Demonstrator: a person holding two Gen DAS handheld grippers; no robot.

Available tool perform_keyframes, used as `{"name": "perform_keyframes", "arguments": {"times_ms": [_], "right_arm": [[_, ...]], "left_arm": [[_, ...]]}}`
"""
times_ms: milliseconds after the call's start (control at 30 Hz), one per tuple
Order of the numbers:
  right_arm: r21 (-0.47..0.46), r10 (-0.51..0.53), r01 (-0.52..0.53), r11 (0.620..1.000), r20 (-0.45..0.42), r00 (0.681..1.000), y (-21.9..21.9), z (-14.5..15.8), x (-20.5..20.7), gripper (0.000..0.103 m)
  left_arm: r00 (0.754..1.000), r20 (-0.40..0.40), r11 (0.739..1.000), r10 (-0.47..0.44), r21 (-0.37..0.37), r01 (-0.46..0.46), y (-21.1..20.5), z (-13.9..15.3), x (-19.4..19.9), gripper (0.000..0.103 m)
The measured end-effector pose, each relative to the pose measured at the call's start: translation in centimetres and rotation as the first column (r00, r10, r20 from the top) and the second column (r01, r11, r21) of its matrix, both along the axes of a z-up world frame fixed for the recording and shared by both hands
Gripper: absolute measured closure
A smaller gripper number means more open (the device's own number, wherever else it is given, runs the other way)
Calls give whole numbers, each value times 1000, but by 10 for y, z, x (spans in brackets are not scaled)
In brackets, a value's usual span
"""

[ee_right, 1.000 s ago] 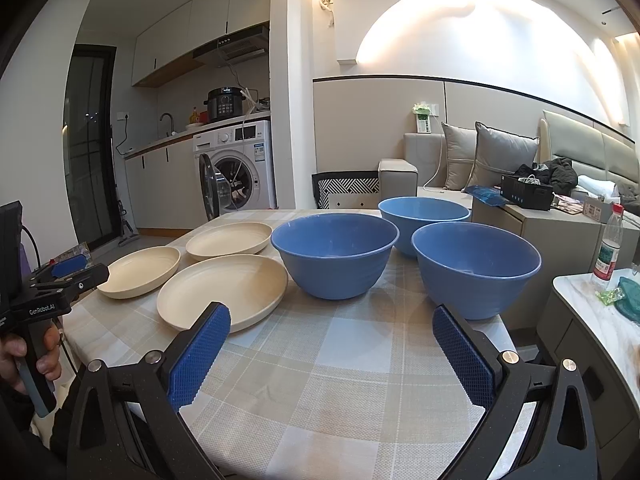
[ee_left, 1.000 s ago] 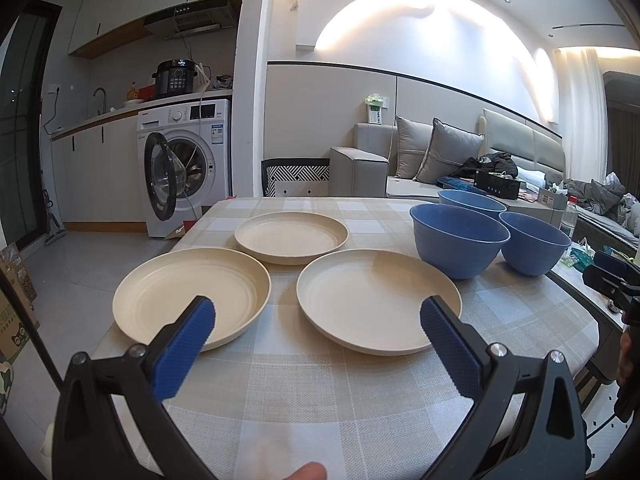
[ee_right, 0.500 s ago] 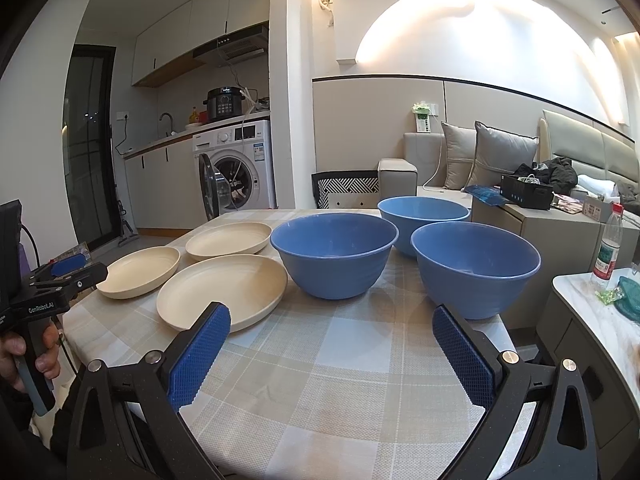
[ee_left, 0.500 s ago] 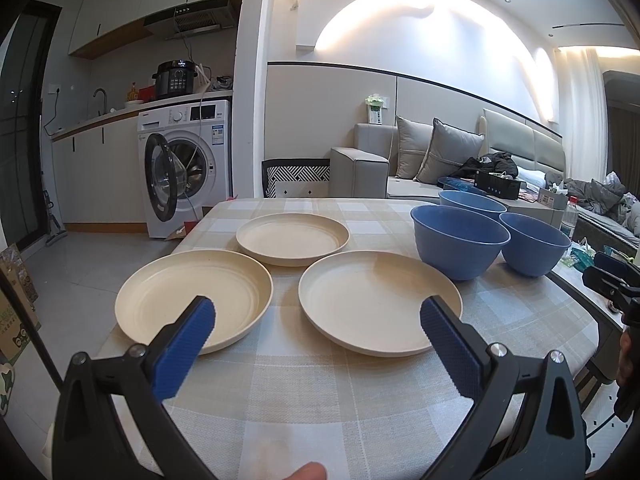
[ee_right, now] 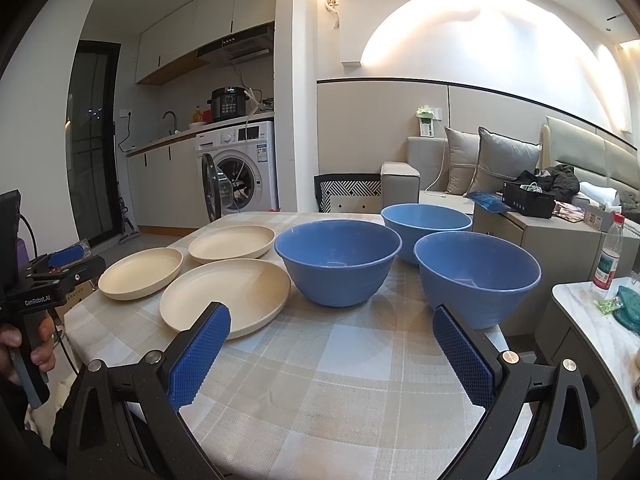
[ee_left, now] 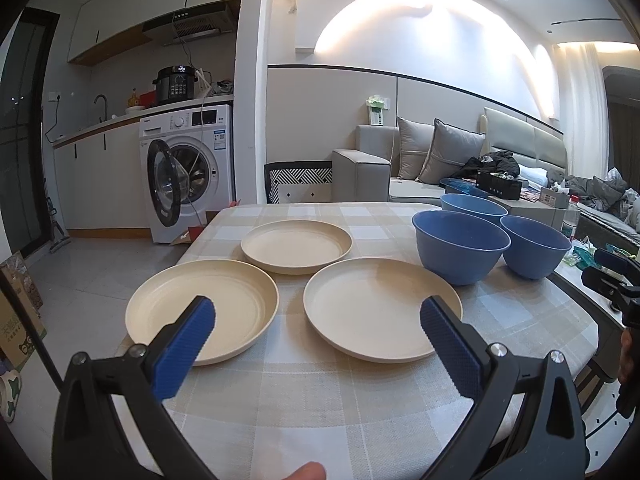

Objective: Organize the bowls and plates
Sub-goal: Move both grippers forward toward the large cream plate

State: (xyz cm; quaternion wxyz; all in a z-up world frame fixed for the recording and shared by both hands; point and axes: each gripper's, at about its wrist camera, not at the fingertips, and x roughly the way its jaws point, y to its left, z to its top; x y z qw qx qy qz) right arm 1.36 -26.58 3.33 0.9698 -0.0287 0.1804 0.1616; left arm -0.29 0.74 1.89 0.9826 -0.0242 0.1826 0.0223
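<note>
we hold both tongs wide apart, empty, above the checked table (ee_left: pixel 304 400). ahead of the left tongs (ee_left: pixel 318 322): three cream plates (ee_left: pixel 380 312), lying apart. ahead of the right tongs (ee_right: pixel 332 330): three blue bowls (ee_right: pixel 338 260), upright, clustered close.

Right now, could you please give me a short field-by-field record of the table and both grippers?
surface: table with checked cloth
plates: three beige, unstacked; near-left plate, far plate, near-right plate
bowls: three blue, upright, unstacked; nearest bowl, middle bowl, far bowl
left gripper: open, holding nothing, above the table's near edge, facing the plates
right gripper: open, holding nothing, facing the bowls
stacking: not yet begun
</note>
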Motion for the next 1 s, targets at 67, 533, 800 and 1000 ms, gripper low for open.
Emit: {"name": "perform_keyframes", "arguments": {"times_ms": [67, 533, 800, 1000], "right_arm": [[-3, 6, -6, 1000, -2, 1000, 1, 3, 1, 0], [-14, 62, -62, 998, -12, 998, 24, 18, 13, 0], [-13, 77, -77, 997, -35, 996, 38, 26, 26, 0], [-18, 114, -115, 993, -37, 993, 53, 32, 35, 0]], "left_arm": [[1000, -2, 1000, 4, 2, -4, 1, 1, 0, 0], [999, -41, 1000, 9, -8, -10, 13, 5, 11, 0], [999, -17, 999, 38, -24, -38, 25, 8, 17, 0], [998, -24, 998, 57, -21, -58, 33, 12, 26, 0]]}}
